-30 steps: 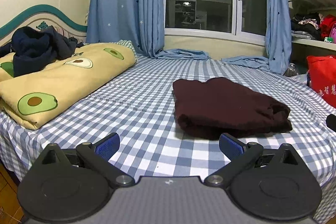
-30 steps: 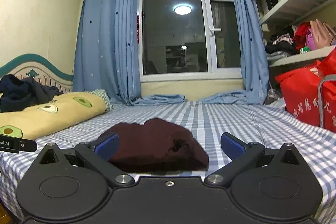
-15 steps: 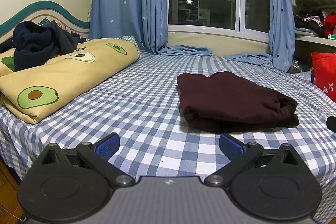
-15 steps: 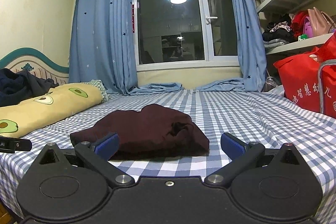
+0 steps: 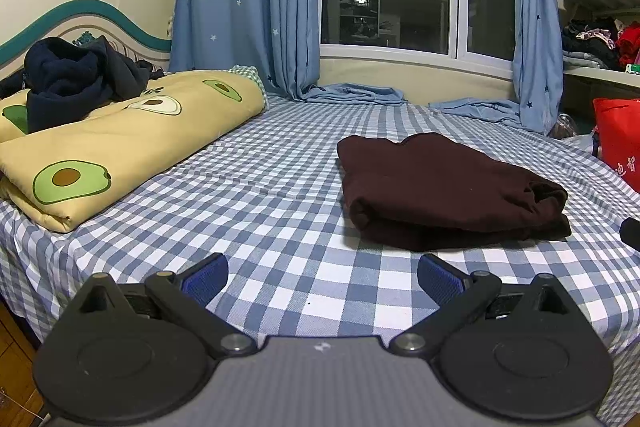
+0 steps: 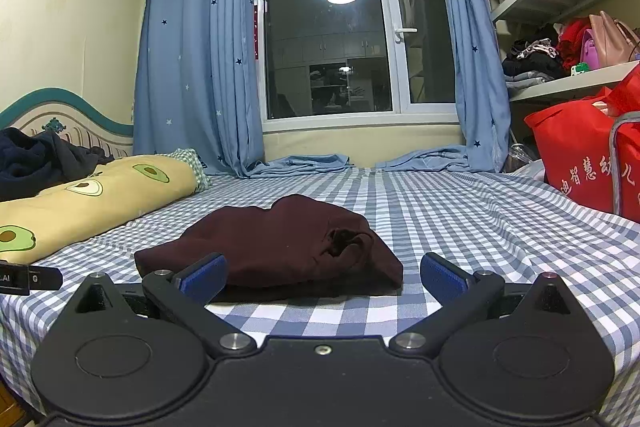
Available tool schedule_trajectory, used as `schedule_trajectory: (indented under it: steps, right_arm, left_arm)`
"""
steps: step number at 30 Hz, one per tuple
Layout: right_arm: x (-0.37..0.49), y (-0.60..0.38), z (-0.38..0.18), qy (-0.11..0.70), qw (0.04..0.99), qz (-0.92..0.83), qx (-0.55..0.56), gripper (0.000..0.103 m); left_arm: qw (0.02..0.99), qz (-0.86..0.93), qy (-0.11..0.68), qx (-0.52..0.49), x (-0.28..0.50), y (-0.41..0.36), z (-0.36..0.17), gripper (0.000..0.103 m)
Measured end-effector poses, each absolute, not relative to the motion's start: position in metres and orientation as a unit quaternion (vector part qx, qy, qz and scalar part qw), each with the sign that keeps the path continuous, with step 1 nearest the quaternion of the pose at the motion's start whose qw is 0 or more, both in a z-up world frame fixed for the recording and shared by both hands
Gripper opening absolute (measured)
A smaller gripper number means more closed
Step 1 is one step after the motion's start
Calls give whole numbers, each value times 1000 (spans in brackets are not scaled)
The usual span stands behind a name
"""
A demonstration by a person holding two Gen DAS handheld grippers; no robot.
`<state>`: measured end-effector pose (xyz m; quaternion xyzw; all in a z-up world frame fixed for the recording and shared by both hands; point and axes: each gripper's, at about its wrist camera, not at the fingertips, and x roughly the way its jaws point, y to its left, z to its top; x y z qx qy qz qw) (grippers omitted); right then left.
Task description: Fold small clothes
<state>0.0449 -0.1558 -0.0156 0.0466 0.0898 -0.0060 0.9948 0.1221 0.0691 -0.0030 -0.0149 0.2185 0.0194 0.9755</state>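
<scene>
A dark maroon garment [image 5: 444,191] lies folded into a thick bundle on the blue checked bed sheet [image 5: 256,195]. It also shows in the right wrist view [image 6: 280,247], just beyond my right gripper. My left gripper [image 5: 322,275] is open and empty, low over the sheet near the bed's front edge, with the garment ahead and to the right. My right gripper [image 6: 322,275] is open and empty, its blue pads [image 6: 202,277] close in front of the garment. The tip of the left gripper [image 6: 28,277] shows at the left edge of the right wrist view.
A yellow avocado-print quilt [image 5: 120,143] lies rolled at the left with a dark navy garment [image 5: 76,79] on top. A red bag [image 6: 588,155] stands at the right. Blue curtains [image 6: 200,67] and a window are behind; shelves with clothes [image 6: 560,55] are at the right.
Both grippers have drawn back and lowered, so the garment sits a little farther off and the views have tilted up. The garment has not moved. Both grippers stay open.
</scene>
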Motion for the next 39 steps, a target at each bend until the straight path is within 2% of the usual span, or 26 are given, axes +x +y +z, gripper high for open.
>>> schedule_trajectory:
  steps: [39]
  right_arm:
    - [46,-156,-19,93,994,-7,50,103]
  left_arm:
    - [975,18,219,-14,121,67,-5,102]
